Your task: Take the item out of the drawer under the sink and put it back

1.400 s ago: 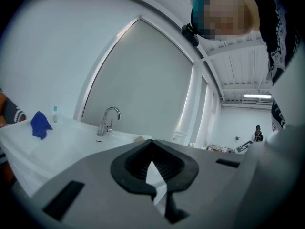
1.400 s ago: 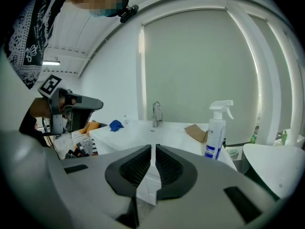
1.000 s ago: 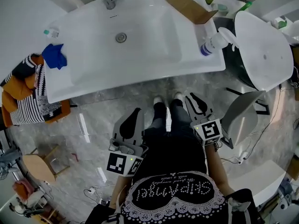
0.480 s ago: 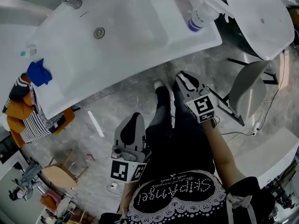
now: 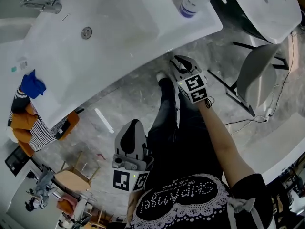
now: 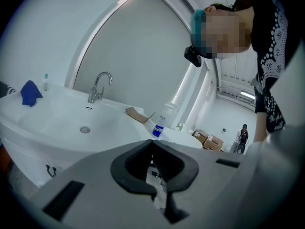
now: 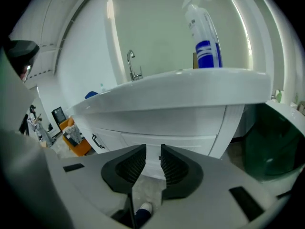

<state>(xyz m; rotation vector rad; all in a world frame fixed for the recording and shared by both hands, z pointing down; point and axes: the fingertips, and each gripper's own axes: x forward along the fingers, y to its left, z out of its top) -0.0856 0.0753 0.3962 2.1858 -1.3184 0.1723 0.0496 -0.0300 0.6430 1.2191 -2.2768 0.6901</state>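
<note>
Drawer [image 7: 190,136] under the sink [image 7: 190,87] front edge, apparently closed | right gripper [image 7: 153,149] jaws narrowly apart, just opened further, nothing between, facing it | left gripper [image 6: 152,142] jaws together, empty.

Sink [image 5: 119,32] was white. Cloth [image 5: 32,85] on its left end: blue. Spray bottle [image 5: 190,1] on its right end was white with a blue band. Pile [image 5: 35,130] off the sink's left end showed orange plus black-and-white stripes. Floor [image 5: 124,104] before the sink was grey, marbled.
</note>
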